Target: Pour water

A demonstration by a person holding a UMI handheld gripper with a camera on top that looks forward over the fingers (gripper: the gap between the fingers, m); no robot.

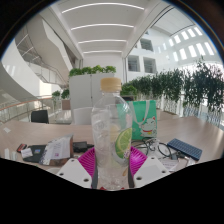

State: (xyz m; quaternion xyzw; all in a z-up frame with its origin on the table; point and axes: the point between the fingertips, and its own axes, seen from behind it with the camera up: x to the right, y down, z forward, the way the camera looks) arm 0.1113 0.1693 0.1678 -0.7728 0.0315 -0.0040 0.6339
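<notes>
A clear plastic bottle [111,135] with a pale cap and a green lime label stands upright between my gripper's fingers. My gripper [111,160] is shut on the bottle: both magenta pads [88,160] press on its sides. The bottle is held up above a wooden table [25,135], with its top reaching well over the pads. The bottle's base is hidden below the fingers.
A dark tablet [185,149] lies on the table to the right. Packets and small items [45,152] lie to the left. A green box [147,113] and a dark chair [40,116] stand behind. Planters with foliage [185,90] line the far side.
</notes>
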